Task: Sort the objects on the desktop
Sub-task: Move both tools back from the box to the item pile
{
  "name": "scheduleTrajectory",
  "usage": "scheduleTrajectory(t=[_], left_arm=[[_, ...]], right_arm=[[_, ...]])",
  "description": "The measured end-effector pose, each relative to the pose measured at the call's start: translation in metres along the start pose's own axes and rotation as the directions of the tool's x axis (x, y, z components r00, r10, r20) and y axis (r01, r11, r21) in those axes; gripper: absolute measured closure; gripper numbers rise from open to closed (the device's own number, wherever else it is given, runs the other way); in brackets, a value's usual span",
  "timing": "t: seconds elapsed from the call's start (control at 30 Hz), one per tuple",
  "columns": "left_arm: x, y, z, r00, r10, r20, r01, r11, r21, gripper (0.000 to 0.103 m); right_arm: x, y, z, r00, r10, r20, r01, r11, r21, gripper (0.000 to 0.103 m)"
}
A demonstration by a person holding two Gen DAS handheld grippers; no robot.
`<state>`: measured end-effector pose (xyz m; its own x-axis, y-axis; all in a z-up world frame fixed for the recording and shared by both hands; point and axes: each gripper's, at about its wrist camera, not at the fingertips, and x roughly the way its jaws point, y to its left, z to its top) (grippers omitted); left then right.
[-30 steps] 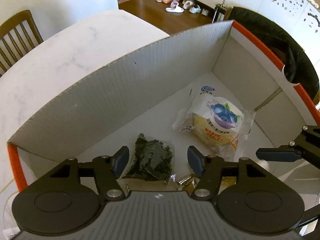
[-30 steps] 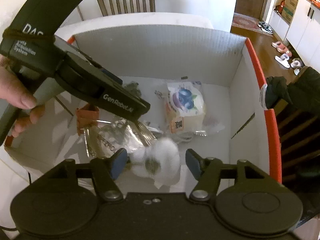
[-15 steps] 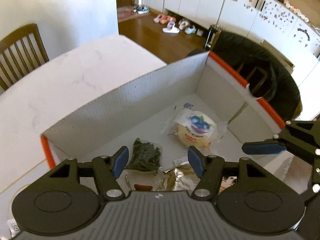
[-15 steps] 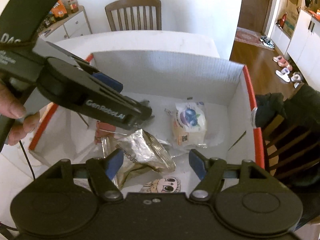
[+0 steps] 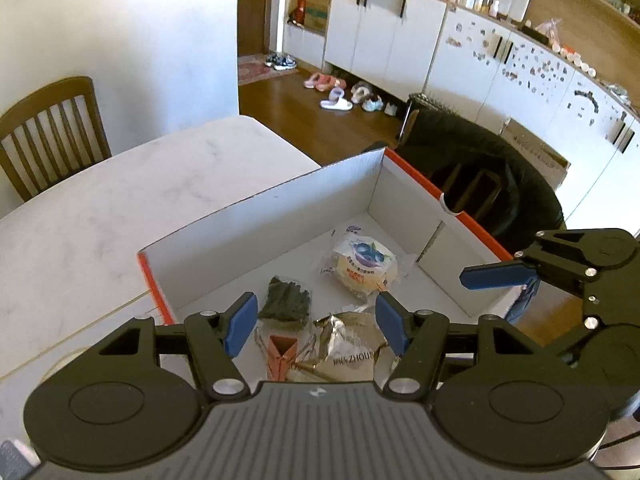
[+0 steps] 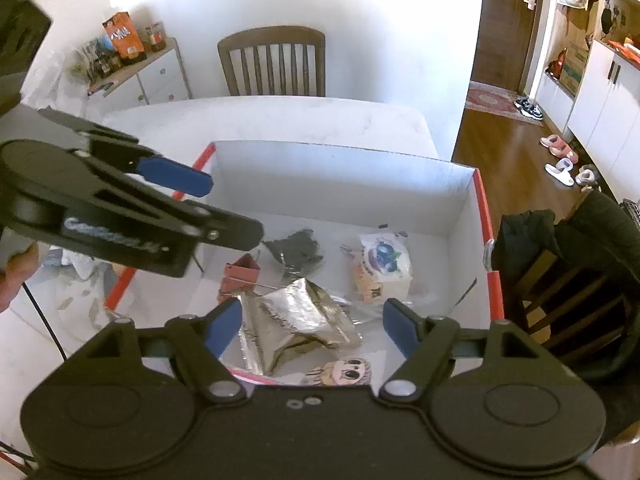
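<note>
Hovering above the white cardboard box with orange rim (image 6: 485, 216), the right gripper (image 6: 312, 326) has just been opening, its jaws apart and empty. The left gripper (image 5: 316, 324) likewise gapes, empty. Nearest lies a crumpled silver foil pouch (image 6: 296, 320); beyond, a dark, possibly seaweed, packet (image 6: 298, 250) and a blueberry-printed wrapped bun (image 6: 382, 268).

Daylight fills both views, strong from the upper left. The wall (image 6: 360, 20) at the top of the right wrist view is blown out white. Fisheye bending curves the cabinets (image 5: 500, 60) at upper right. The left gripper (image 6: 120, 216) at mid-left is slightly motion-blurred, its lettering unreadable.
</note>
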<state>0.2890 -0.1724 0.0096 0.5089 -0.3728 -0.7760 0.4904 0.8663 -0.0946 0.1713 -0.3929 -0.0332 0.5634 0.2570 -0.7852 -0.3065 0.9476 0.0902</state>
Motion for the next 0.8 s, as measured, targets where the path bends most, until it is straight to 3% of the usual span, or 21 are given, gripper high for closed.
scheduleTrajectory(t=[0.3, 0.63, 0.8], left_arm=[[-0.041, 0.008, -0.031, 0.999, -0.004, 0.047, 0.004, 1.000, 0.007, 0.039], [-0.077, 0.038, -0.067, 0.997, -0.016, 0.072, 0.019, 0.999, -0.050, 0.039], [-0.091, 0.058, -0.083, 0.996, -0.017, 0.085, 0.024, 0.997, -0.079, 0.028]], right_arm=[[-0.013, 0.020, -0.003, 0.999, -0.007, 0.045, 0.007, 1.000, -0.006, 0.019], [-0.017, 0.054, -0.005, 0.997, -0.001, 0.079, 0.000, 1.000, 0.011, 0.010], [-0.016, 0.073, -0.003, 0.996, 0.005, 0.090, -0.008, 1.000, 0.027, 0.008]])
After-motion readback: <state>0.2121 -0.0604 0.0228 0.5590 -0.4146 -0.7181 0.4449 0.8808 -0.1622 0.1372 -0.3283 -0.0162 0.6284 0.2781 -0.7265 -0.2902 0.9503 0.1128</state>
